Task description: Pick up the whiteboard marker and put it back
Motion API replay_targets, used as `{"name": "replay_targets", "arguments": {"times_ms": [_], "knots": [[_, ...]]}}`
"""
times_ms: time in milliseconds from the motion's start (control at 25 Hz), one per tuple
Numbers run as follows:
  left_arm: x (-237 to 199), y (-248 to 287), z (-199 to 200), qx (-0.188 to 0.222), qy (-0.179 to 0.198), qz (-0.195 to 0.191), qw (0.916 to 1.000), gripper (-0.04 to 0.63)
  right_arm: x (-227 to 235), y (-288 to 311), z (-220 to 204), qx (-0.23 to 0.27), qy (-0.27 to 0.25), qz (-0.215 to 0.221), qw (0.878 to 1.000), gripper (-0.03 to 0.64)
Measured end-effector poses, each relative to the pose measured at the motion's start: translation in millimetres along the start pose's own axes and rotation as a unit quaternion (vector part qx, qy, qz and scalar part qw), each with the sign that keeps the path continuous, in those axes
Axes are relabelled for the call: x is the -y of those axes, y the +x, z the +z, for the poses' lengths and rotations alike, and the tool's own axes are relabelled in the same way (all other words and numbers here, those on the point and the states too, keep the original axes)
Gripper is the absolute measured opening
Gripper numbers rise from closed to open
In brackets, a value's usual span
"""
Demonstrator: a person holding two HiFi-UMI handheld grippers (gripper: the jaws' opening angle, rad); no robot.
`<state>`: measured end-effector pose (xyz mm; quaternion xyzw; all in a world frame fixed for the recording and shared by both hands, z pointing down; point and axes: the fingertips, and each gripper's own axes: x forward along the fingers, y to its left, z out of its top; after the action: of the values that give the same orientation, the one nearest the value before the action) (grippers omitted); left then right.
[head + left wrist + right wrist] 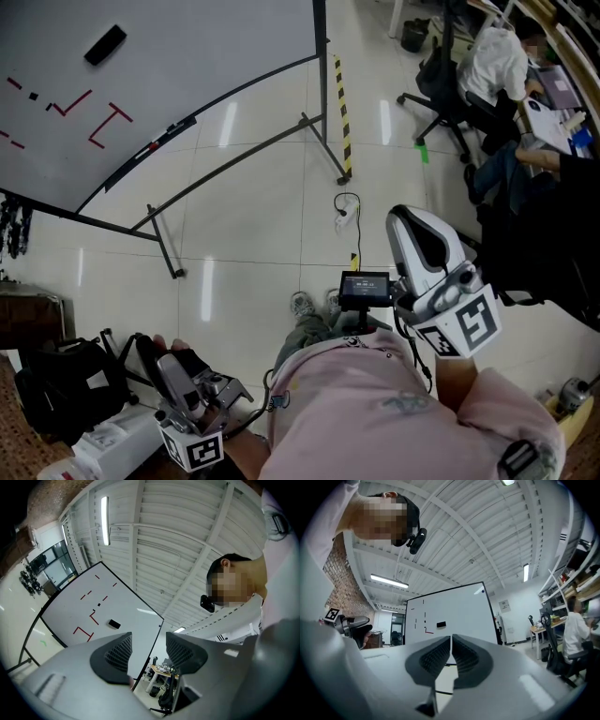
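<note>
Up-left on the whiteboard ledge (pixel 234 94) sits what I take for the marker (pixel 178 124): light, stiff, slick, so I'd pinch mid-barrel; left tongs (pixel 147 651) wide, empty; right tongs (pixel 451 656) nearly together, empty.

Whiteboard (pixel 187 75): far left, standing on floor (pixel 262 216). Eraser (pixel 105 44): on whiteboard, upper left. Cable (pixel 347 208): on floor, right of whiteboard's stand. Seated person (pixel 495 66): far right. Bag (pixel 61 389): near left, on floor.
</note>
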<state>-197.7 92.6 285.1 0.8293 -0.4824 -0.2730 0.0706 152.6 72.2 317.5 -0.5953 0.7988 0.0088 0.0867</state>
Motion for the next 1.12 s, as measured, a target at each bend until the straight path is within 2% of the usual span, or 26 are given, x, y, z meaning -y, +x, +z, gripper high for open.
{"name": "replay_targets", "arguments": {"times_ms": [280,400,480,840,1000,1120], "knots": [[2.9,-6.5,8.0,0.017,-0.020,-0.002,0.9997,0.219,-3.7,3.4,5.6,0.009,0.004,0.005,1.000,0.006],[-4.4,-15.6,13.6,0.020,0.003,0.010,0.9997,0.219,-12.9,2.8,11.1,0.027,0.002,0.027,0.999,-0.003],[-7.5,-18.1,15.6,0.021,0.004,0.015,0.9997,0.219,-16.5,4.1,14.1,0.034,0.008,0.034,0.999,-0.003],[-14.9,-21.3,17.2,0.021,0.000,0.022,0.9995,0.219,-21.5,11.8,7.4,0.017,0.016,0.031,0.999,-0.005],[-14.1,-17.5,13.8,0.021,-0.022,0.014,0.9994,0.219,-25.4,15.7,4.5,0.012,0.016,0.033,0.999,-0.004],[-17.6,-18.3,14.7,0.019,-0.012,0.018,0.9996,0.219,-27.0,17.8,3.8,0.010,0.016,0.035,0.999,-0.004]]}}
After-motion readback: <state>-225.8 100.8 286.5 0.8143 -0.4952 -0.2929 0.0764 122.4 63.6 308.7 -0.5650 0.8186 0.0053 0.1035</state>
